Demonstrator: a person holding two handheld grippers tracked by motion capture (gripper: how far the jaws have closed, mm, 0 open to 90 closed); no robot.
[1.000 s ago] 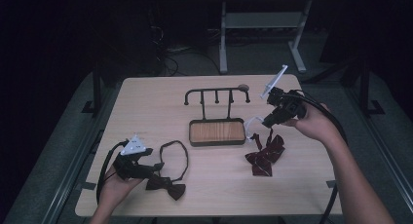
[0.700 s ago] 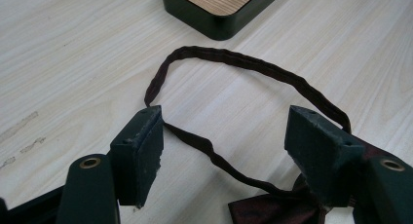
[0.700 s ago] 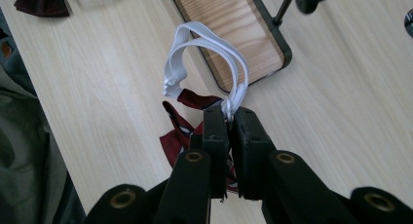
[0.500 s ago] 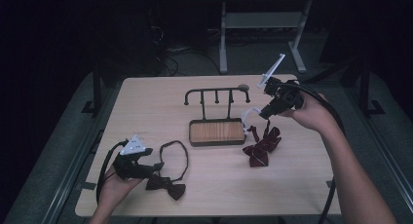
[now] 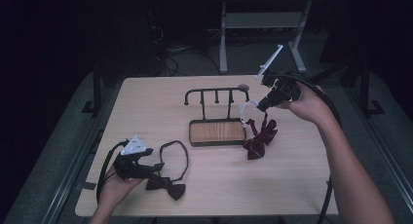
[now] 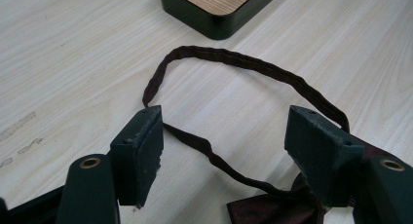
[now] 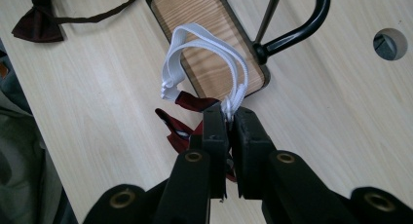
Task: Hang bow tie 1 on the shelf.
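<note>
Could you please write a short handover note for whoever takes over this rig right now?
Right gripper: shut on the white elastic strap of the red bow tie, lifted beside the rack, with the tie's lower end at the table.
Left gripper: open, low over the table, jaws either side of the dark bow tie strap; nothing gripped.
Done: red tie picked up by its strap.
Left, probably: hang the red tie on the rack's bar, then grip and hang the dark one.

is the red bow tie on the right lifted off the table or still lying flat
Partly lifted. The right gripper is shut on its white strap, and the red bow tie hangs from it, lower end apparently touching the table.
</note>
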